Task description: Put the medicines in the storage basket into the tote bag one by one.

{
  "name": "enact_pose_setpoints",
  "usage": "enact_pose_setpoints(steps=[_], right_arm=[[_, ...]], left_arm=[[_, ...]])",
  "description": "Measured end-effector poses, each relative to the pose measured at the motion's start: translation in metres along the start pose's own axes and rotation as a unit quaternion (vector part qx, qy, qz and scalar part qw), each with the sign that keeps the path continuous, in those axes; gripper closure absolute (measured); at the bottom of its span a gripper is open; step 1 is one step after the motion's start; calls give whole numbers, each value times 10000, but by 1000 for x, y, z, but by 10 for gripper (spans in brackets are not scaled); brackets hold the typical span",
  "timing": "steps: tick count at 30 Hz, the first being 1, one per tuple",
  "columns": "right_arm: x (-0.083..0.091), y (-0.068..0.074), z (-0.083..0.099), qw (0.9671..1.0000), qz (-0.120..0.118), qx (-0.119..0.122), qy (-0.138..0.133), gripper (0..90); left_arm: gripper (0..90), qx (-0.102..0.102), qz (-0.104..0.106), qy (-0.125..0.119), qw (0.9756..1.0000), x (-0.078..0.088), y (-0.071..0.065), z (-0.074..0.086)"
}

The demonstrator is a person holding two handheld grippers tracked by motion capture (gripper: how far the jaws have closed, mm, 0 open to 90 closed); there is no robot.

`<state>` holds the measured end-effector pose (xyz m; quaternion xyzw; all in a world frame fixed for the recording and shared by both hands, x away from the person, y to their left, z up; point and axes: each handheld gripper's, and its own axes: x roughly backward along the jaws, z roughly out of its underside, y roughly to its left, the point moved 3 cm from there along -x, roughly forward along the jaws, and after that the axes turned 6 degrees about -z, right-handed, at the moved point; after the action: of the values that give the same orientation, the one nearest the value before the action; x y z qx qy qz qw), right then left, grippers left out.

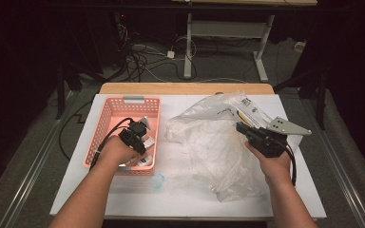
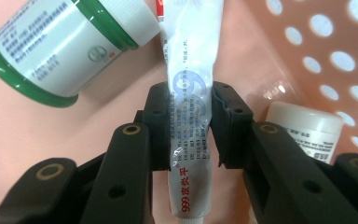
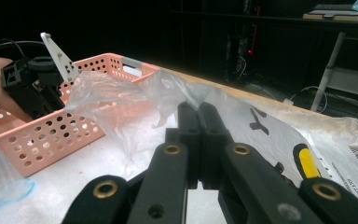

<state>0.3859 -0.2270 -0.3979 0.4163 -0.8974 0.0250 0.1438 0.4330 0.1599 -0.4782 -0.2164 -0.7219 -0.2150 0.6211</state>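
One pink basket (image 1: 108, 124) is sitting on the table, holding one white tube (image 2: 189, 116), one green-capped white bottle (image 2: 58, 42) and one white jar (image 2: 307, 130). One clear plastic bag (image 1: 209, 137) is lying beside it. Two grippers are showing, left (image 2: 189, 123) and right (image 3: 199, 135).

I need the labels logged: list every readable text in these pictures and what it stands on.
"999" in large pale numerals, and "999皮炎平" in red near the lower end: white tube held in the left gripper.
Green-lidded bottle: print too small to read.
White jar: blurred.
Plastic bag: barcode label, digits unreadable.
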Motion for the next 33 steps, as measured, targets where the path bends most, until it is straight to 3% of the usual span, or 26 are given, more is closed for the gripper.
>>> enact_pose_setpoints(steps=[8, 15, 18, 28, 33], right_arm=[[1, -1, 0, 10000, 2, -5, -18, 900], [2, 1, -1, 10000, 1, -3, -36, 900], [2, 0, -2, 10000, 12, 12, -54, 900], [3, 1, -2, 10000, 22, 1, -74, 900], [4, 1, -2, 10000, 20, 17, -74, 900]], left_arm=[[684, 115, 88, -244, 9996, 8, 2, 5], [684, 197, 291, -609, 9975, 15, 2, 12], [684, 191, 257, -737, 9968, 18, 3, 14], [683, 320, 246, -1167, 9923, 25, 4, 20], [683, 376, 202, -1451, 9885, 29, 6, 23]])
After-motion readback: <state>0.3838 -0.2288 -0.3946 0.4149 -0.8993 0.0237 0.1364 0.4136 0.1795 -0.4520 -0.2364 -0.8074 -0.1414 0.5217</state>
